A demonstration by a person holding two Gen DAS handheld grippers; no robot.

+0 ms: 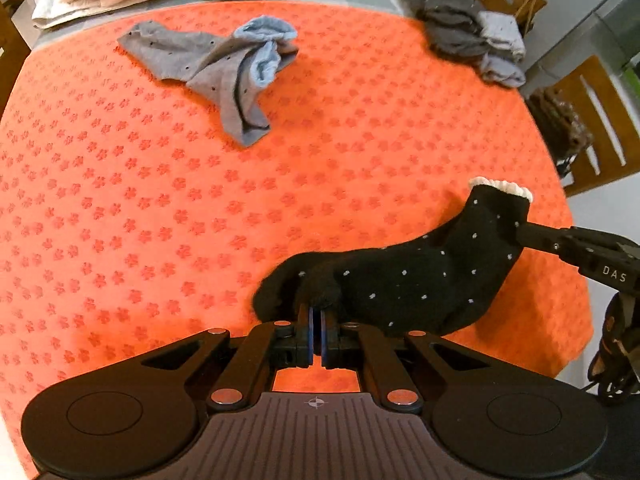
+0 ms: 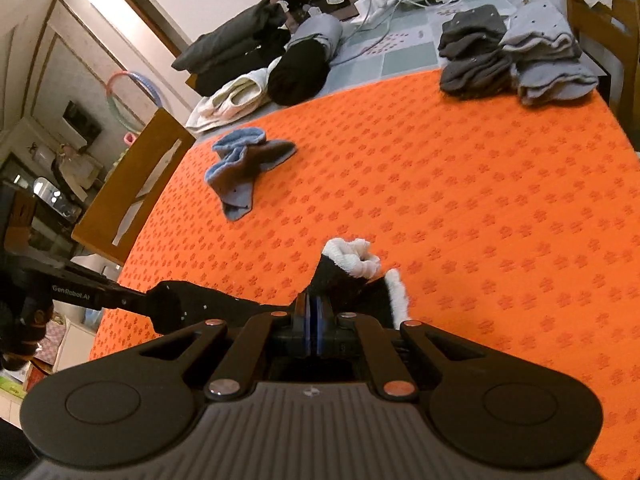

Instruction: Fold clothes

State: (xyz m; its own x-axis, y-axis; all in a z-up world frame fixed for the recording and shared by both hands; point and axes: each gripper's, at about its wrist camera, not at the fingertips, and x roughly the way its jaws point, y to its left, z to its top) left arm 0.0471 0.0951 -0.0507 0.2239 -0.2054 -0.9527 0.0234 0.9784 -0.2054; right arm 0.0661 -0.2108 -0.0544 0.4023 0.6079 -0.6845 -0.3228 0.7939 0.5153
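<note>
A black sock with white dots and a white fleece cuff [image 1: 420, 276] is held between both grippers just above the orange cloth. My left gripper [image 1: 318, 312] is shut on its toe end. My right gripper [image 2: 312, 308] is shut on its cuff end [image 2: 356, 272]; that gripper enters the left wrist view from the right [image 1: 524, 236]. The left gripper shows in the right wrist view at the left [image 2: 152, 300], holding the toe. A loose grey and light-blue pair of socks [image 1: 224, 72] lies crumpled farther back, also in the right wrist view [image 2: 240, 168].
An orange patterned tablecloth [image 1: 360, 140] covers the table. Folded grey socks [image 2: 508, 60] are piled at the far right corner. Cream and black garments [image 2: 256, 80] lie at the far left. Wooden chairs [image 2: 132, 184] stand beside the table on both sides.
</note>
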